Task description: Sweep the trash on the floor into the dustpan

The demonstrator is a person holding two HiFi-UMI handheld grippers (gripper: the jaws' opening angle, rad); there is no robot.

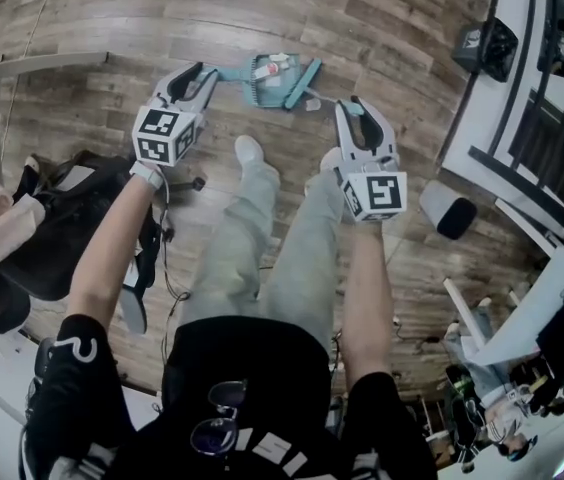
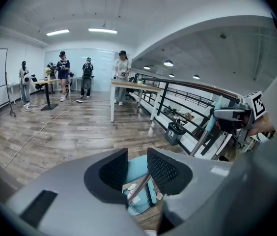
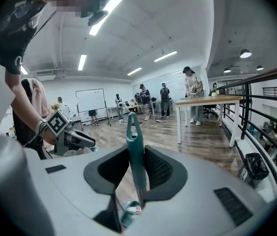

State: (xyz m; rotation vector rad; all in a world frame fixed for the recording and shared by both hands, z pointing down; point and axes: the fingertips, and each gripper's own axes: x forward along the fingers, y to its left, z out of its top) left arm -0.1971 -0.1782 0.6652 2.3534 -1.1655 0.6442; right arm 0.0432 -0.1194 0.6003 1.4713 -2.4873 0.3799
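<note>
Right gripper, jaws clamping the broom, sits just right of the dustpan held in the left gripper's jaws.

Floor: wood planks, smooth, with a faint sheen. Dustpan, upper middle, and broom handle: smooth teal plastic, slightly glossy. Scraps in the pan look like paper, perhaps.
</note>
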